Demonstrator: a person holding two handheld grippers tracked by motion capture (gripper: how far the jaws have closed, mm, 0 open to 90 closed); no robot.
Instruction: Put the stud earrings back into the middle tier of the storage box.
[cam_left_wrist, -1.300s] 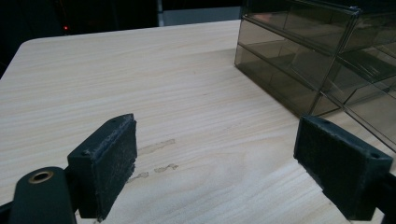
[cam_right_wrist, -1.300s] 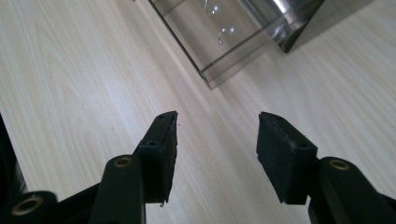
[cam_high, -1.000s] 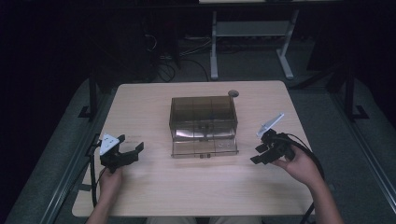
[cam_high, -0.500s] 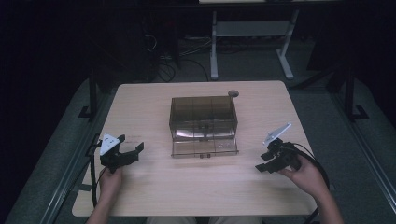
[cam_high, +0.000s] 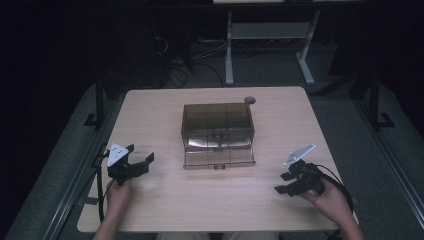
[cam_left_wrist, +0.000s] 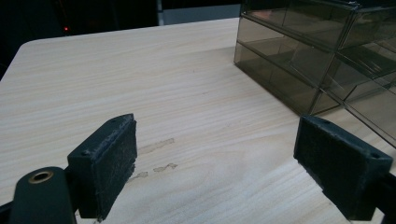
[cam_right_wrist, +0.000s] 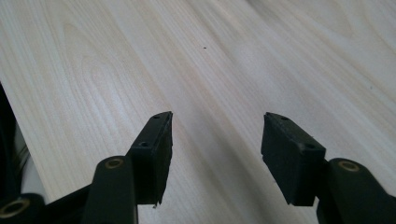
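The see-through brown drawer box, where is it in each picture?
High view: the drawer box stands mid-table, between both grippers.
Left gripper view: top right corner, beyond the open jaws.
Right gripper view: not in it.
Shared landmark: the pale wooden table.

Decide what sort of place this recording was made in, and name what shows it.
Probably a lab or workshop set up for recording: a plain wooden table in a dark room, loose cables on the floor behind it, and a metal-legged bench beyond.

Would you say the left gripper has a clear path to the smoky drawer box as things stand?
Probably yes: the left gripper is open, and bare table lies between it and the drawer box, which stands apart from it.
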